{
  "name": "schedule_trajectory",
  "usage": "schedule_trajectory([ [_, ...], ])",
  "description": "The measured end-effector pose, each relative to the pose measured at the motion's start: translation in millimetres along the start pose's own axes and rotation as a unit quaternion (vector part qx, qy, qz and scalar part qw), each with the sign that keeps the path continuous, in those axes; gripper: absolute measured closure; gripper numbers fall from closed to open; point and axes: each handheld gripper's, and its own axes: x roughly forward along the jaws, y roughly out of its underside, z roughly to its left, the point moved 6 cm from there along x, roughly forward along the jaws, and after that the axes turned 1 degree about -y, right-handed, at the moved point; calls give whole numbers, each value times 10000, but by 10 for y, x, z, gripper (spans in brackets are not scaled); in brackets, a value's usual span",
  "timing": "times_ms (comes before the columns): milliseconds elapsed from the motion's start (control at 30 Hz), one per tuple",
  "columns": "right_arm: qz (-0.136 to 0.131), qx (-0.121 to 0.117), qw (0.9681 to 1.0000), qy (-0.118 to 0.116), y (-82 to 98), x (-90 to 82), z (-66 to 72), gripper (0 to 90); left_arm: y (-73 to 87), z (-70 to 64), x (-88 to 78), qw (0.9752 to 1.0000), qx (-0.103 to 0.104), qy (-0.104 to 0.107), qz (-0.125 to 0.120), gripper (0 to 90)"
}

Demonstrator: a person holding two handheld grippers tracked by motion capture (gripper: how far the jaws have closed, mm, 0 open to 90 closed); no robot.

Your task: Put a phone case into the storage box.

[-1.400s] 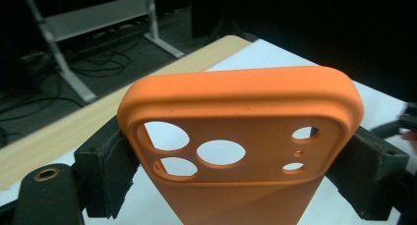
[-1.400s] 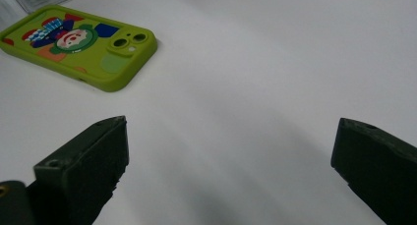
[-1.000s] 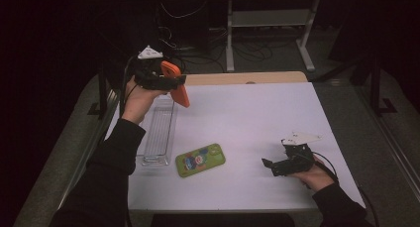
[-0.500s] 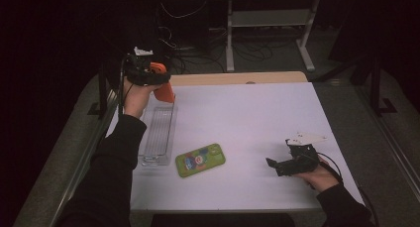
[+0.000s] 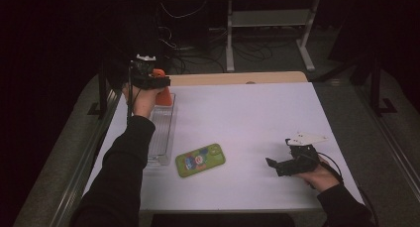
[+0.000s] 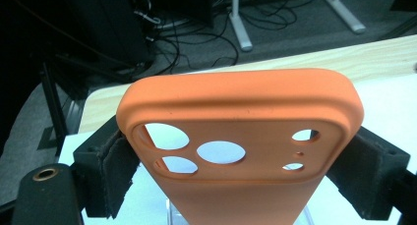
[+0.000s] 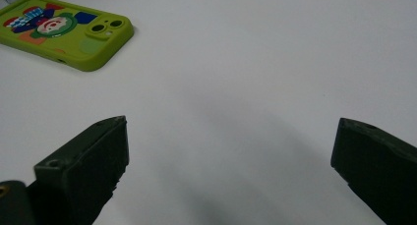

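A: Left gripper (image 6: 236, 185) is clamping the orange silicone phone case (image 6: 241, 131) by its edges, over the clear plastic tray's (image 5: 159, 138) far end.
B: Right gripper (image 7: 231, 171) is idling, jaws apart. It's prob. best lowering the case level, centred btwn the walls, then releasing.

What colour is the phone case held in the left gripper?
Orange; the phone case shows best in the left gripper view.

The middle and upper right of the white table top (image 5: 247, 118) lie bare, so a hand could pass freely there. Toward the left edge, the long clear plastic tray (image 5: 159, 138) blocks a strip of the surface. Just right of the tray's near end, the green phone case with a cartoon print (image 5: 200, 159) lies flat, with open table between it and the lower right.
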Motion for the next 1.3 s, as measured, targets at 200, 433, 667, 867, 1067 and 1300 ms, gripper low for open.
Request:
schedule_trajectory([
  [200,-19,-5,10000,-4,-4,-5,7,2,47,-21,118,9998,27,-169,129,137],
  [433,-16,13,10000,-25,-5,-15,8,2,118,-57,230,9991,73,-271,312,135],
  [667,-45,-20,10000,-10,-6,-20,-1,2,184,-68,320,9988,-15,-348,334,130],
  [867,-65,-18,10000,2,-9,-21,-3,2,178,-78,345,9987,-25,-424,283,117],
  [1067,-63,7,10000,-16,-11,-23,5,2,179,-61,363,9986,-50,-442,303,51],
  [1300,-53,3,10000,-23,-13,-29,8,2,176,-34,344,9991,-112,-278,315,0],
])
